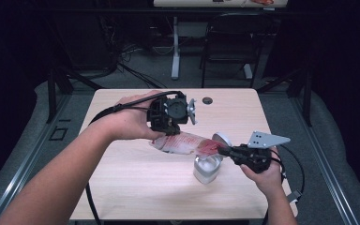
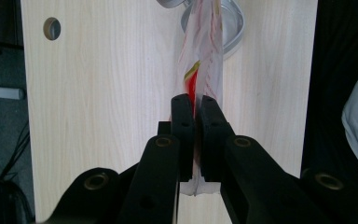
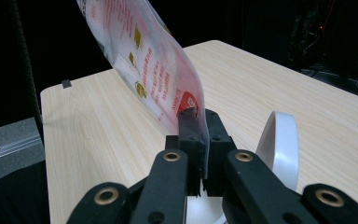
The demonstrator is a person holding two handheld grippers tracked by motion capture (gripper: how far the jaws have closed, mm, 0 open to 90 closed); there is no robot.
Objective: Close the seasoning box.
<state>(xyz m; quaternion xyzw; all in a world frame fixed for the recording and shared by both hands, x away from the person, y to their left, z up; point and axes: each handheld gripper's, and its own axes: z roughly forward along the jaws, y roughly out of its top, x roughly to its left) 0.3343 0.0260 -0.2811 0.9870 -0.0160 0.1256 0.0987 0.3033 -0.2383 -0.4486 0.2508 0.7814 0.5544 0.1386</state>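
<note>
Pouch (image 1: 183, 143), thin, limp, slippery film, is clamped at opposite ends by left tongs (image 1: 168, 131) and right tongs (image 1: 226, 151); edge seams are judged soundest holds.

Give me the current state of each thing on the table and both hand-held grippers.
Pouch: off the table, held at both ends, lying sideways above the jar.
Jar: upright, open.
Lid: off, beside the jar.
Left hand-held gripper: shut on the pouch.
Right hand-held gripper: shut on the pouch.
</note>
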